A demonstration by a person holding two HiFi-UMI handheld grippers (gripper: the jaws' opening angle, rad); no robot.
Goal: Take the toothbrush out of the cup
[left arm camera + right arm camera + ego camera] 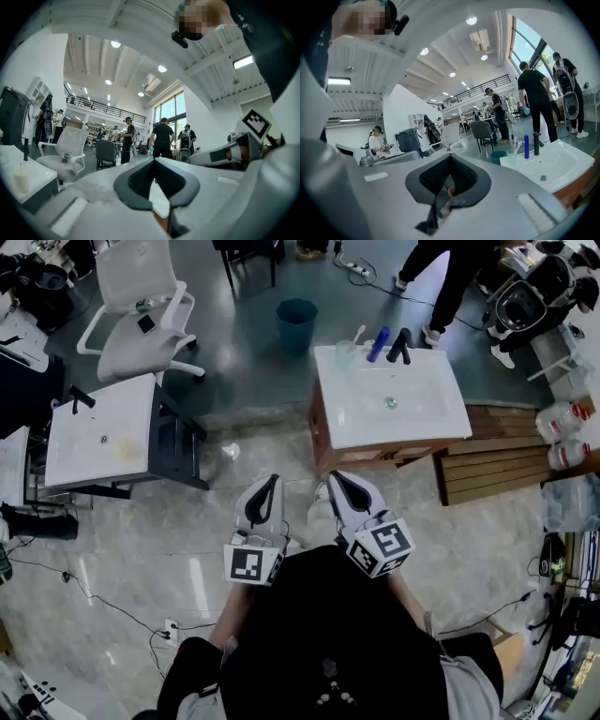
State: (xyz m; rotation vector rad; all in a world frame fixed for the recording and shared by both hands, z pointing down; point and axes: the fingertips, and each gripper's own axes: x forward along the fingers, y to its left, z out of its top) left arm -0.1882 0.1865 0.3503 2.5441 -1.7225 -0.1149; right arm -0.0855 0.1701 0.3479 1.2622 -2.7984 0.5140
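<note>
A translucent cup stands at the far left corner of the white sink, with a white toothbrush leaning out of it. In the right gripper view the cup and toothbrush show small, off to the right and well ahead. My left gripper and right gripper are held side by side close to my body, short of the sink's near edge. Both are shut with nothing in them. The left gripper faces the open room, and the right gripper points left of the sink.
A blue bottle and a black faucet stand beside the cup. A teal bin sits beyond the sink. A second sink table and white chair are at the left, wooden pallets at the right. People stand farther back.
</note>
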